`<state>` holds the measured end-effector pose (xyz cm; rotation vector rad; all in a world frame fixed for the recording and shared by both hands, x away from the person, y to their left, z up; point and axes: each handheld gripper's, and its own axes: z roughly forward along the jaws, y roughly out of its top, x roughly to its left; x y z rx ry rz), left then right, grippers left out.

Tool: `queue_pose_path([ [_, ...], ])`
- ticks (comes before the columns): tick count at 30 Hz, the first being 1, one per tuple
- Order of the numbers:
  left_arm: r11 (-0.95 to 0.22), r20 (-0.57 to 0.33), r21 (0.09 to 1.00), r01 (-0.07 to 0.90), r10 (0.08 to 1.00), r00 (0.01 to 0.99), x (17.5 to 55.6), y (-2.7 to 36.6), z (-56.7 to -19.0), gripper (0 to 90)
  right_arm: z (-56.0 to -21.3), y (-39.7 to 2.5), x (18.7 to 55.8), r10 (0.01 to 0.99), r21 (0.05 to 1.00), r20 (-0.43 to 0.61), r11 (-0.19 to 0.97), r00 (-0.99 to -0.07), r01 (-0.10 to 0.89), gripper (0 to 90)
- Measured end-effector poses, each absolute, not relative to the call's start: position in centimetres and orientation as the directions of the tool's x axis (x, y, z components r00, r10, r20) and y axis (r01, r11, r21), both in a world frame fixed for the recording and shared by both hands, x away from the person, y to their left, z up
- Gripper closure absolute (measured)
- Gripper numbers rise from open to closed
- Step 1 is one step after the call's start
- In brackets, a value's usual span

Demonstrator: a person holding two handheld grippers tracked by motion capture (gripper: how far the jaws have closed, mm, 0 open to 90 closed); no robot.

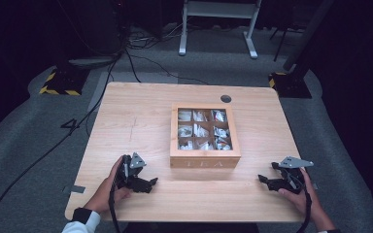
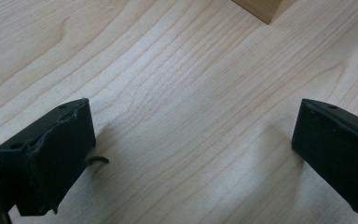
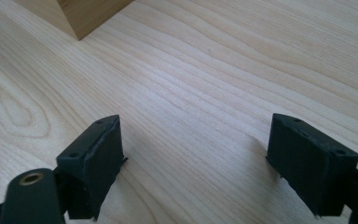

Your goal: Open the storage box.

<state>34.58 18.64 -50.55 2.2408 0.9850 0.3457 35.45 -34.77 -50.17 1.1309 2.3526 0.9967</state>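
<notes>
High view: the left gripper [image 1: 151, 184] and right gripper [image 1: 263, 180] rest near the wooden table's [image 1: 126, 121] front edge, jaws spread wide, gripping nothing. Between them, toward the table's centre, sits a wooden tea box [image 1: 204, 136] with nine compartments of tea bags.

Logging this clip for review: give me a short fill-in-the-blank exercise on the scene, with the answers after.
1. The word on the front of the wooden box reads ____.
2. The box's windowed lid shows ____ compartments of packets.
3. Both the left tongs and the right tongs have their jaws ____, with nothing between them.
4. The box stands on the wooden table, ____ the two tongs.

Missing words: TEA; nine; open; between
</notes>
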Motion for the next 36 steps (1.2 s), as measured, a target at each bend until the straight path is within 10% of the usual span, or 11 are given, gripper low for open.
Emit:
queue_pose_path([
  [36,-0.543,-0.019,0.663,0.515,0.676,0.737,34.1,20.0,-50.6,0.5,-42.9,-24.0,38.4,0.58,0.783,-0.081,0.54,-0.81,0.309,24.9],
])
